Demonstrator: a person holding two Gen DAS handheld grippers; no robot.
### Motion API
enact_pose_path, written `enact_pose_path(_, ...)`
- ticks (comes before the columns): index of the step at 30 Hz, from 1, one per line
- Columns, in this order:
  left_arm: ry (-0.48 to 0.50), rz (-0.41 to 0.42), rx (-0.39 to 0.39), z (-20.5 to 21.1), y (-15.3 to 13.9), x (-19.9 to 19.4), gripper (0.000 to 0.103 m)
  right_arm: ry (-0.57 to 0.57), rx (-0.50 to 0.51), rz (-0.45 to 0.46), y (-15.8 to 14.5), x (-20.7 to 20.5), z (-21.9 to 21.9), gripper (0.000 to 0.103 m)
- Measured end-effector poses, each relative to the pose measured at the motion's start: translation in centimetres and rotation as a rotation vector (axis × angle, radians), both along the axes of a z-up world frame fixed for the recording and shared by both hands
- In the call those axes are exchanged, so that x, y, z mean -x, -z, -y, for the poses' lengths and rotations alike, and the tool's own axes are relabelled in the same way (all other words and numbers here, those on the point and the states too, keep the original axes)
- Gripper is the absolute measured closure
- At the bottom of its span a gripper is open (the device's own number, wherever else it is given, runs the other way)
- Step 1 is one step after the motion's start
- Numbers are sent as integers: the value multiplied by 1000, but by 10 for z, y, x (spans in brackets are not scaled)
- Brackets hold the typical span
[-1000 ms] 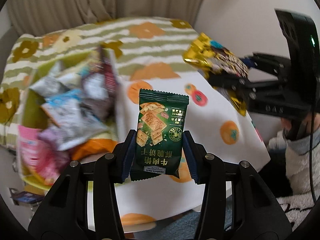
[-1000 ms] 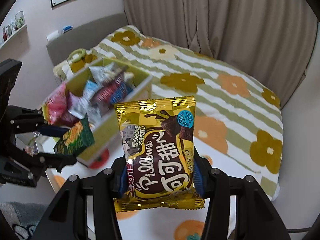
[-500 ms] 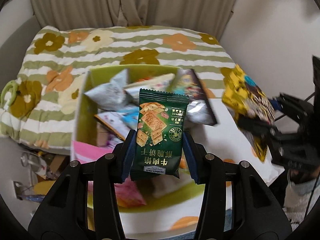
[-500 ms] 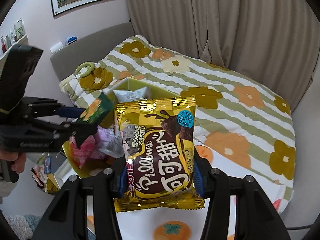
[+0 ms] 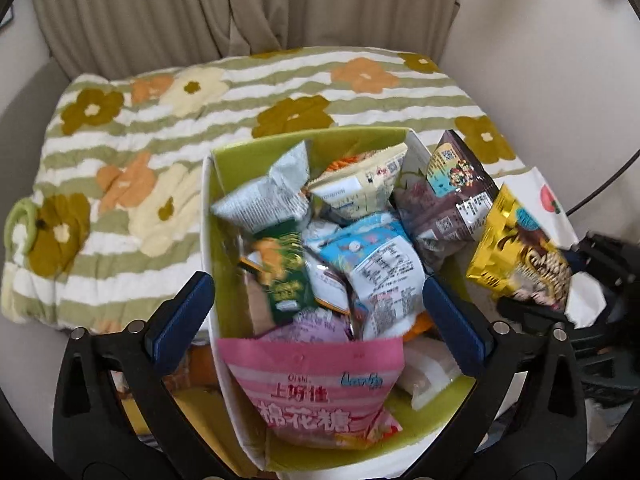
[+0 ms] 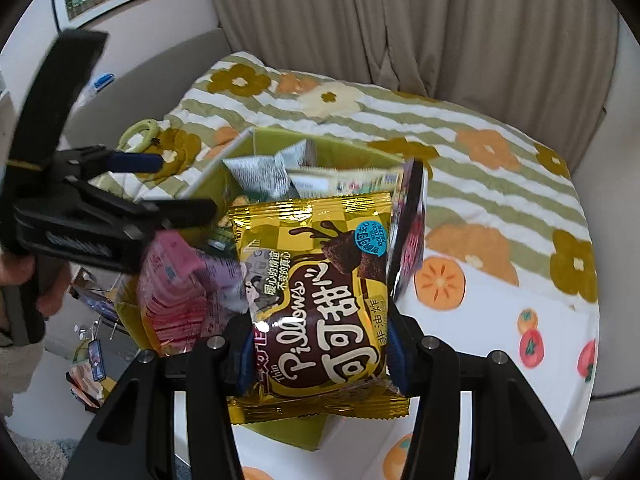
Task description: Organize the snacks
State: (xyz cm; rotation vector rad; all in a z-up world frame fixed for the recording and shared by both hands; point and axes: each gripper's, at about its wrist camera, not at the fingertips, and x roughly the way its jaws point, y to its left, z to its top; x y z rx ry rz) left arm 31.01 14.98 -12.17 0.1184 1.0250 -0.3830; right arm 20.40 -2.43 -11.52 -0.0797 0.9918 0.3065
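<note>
Snack box [image 5: 212, 216]: green inside, white outside, sitting on the tabletop [image 6: 500, 320] next to the bed [image 5: 132, 128]. It is full to the rim, with several packets poking above the walls.

Left tongs [image 5: 316, 312]: I read them as spread wide and empty, blue pads either side of the box's near end, directly above it. The green cracker packet [image 5: 286, 276] lies inside, tilted, among the other packets near the left wall. A pink bag [image 5: 316, 384] leans over the near rim; a brown bag [image 5: 452, 196] leans over the right rim.

Right tongs [image 6: 320, 352]: clamped on the gold cocoa bag [image 6: 316, 292], held upright by its lower part. From the left wrist view the gold bag [image 5: 520, 256] hangs just outside the box's right wall, beside the brown bag, not touching the contents as far as I can tell.

Room: little free space inside the box. The tabletop to the right of the box, with its persimmon-print cloth [image 6: 440, 280], is open. The bed side lies beyond the left and far walls.
</note>
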Motion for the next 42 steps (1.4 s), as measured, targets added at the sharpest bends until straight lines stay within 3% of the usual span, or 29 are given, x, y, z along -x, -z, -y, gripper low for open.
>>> enact_pose_path(9, -44, 23, 7, -22, -6, 15, 0, 19, -14, 5, 13, 4, -30, 54)
enact_pose_path(10, -50, 28, 10, -25, -7, 16, 0, 24, -29, 1, 15, 2, -32, 47)
enact_pose_path(11, -54, 32, 9, -28, -7, 17, 0, 30, -38, 8, 16, 3, -32, 26)
enact_pose_path(13, -62, 35, 7, -32, -7, 19, 0, 44, -50, 31, 16, 5, -33, 0)
enact_pose_path(22, -60, 19, 19, -33, 2, 21, 0, 109, -57, 28, 20, 12, -27, 0)
enact_pose_path(31, -81, 87, 14, -21, -27, 45, 0, 120, -66, 97, -7, 32, -13, 0)
enact_pose_path(42, -123, 250, 26, 21, -82, 145, 0, 199, -56, 238, -69, 100, 33, 0)
